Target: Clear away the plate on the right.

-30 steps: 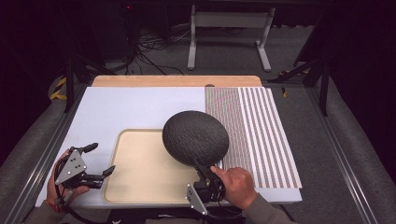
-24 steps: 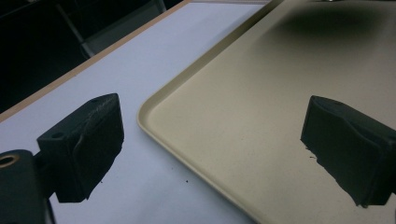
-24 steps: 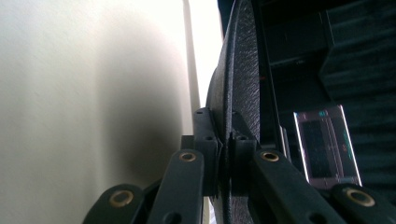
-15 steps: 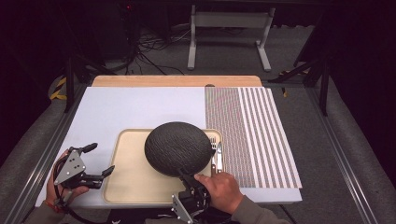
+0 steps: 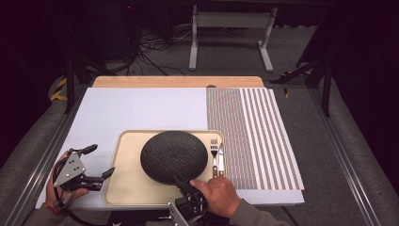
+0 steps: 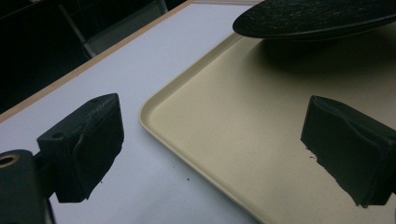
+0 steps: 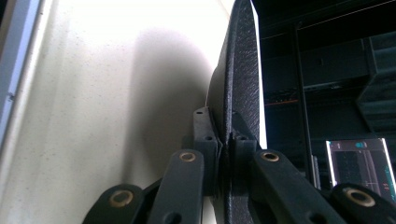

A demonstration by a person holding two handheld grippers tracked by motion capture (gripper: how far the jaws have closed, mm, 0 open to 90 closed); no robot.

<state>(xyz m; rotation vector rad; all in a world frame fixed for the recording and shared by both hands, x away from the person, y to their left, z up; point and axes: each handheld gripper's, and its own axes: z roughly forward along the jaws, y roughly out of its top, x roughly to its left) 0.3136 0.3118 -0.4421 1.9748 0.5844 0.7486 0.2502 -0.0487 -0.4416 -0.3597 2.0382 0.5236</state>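
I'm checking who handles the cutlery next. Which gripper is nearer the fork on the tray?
Right. The right gripper grips the black plate just left of the fork; the left gripper, open, sits beyond the tray's far side.

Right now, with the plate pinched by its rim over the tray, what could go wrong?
1. The right gripper clamps only the edge of the black plate; held that far out, it could tilt or slip.
2. The fork and knife lie beside the plate on the tray; lowering it could catch them.
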